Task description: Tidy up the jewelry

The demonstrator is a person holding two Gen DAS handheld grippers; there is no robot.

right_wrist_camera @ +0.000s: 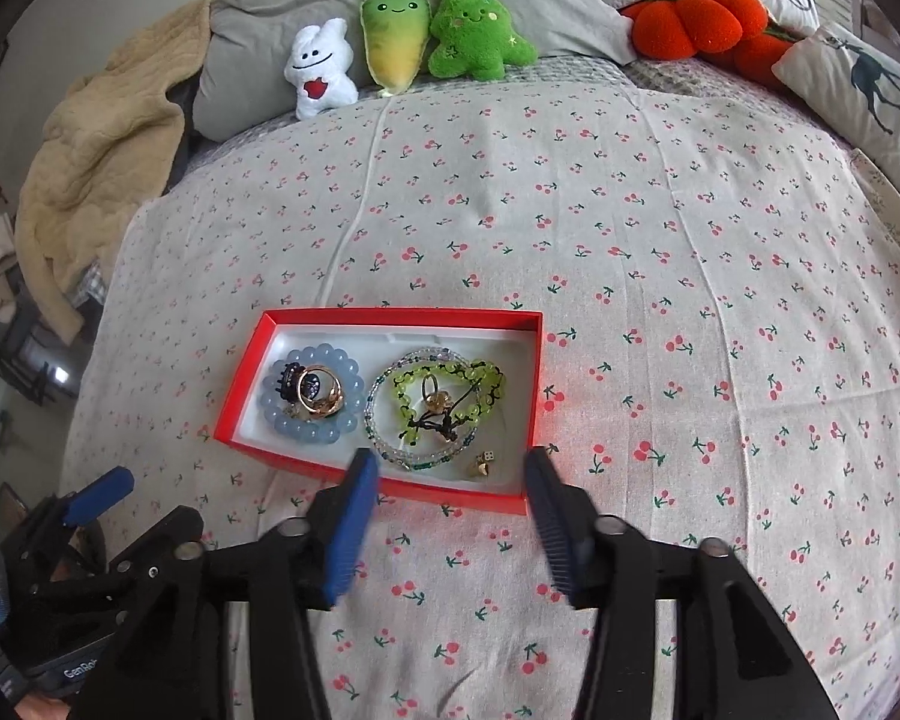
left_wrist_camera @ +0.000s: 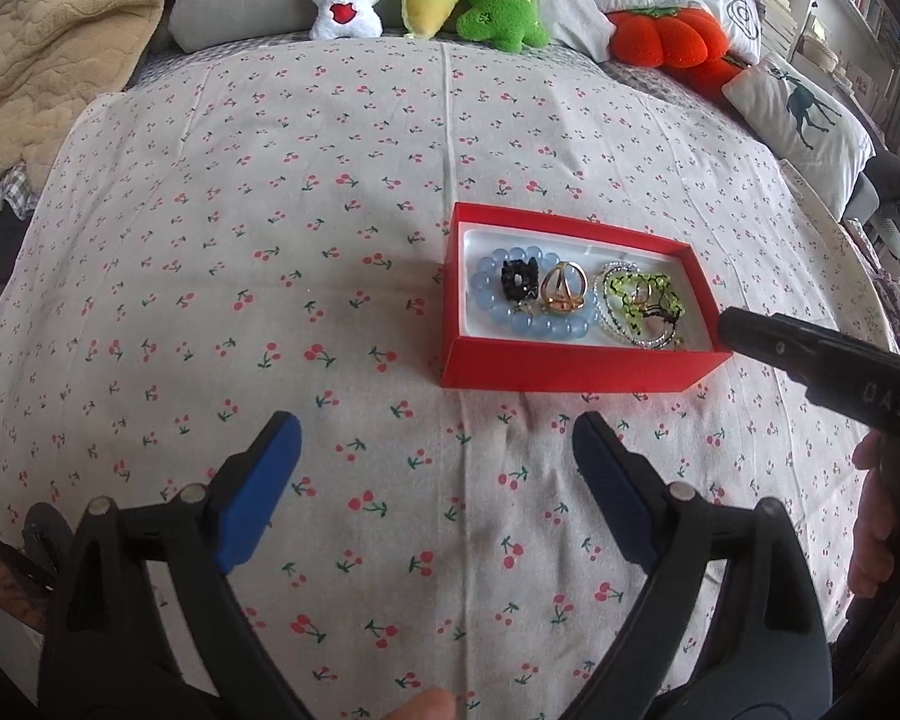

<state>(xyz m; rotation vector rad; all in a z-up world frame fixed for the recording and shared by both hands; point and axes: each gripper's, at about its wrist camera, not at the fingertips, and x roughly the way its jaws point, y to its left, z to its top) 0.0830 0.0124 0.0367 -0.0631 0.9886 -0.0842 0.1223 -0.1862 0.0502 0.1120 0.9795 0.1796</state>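
Your right tool [right_wrist_camera: 447,516] stood well open and empty, with the red box [right_wrist_camera: 390,489] just ahead, its long side lying across the tool. Your left tool [left_wrist_camera: 435,480], wide open and empty too, had the box [left_wrist_camera: 564,369] farther off, ahead to its right.

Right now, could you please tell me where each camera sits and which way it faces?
Left wrist: on the left gripper, angled down at the cherry-print bedsheet; open blue pads, right gripper's black finger, a hand.
Right wrist: on the right gripper, over the red cardboard jewelry box; open pads, left gripper.
Shared: box, blue bead bracelet, plush toys.
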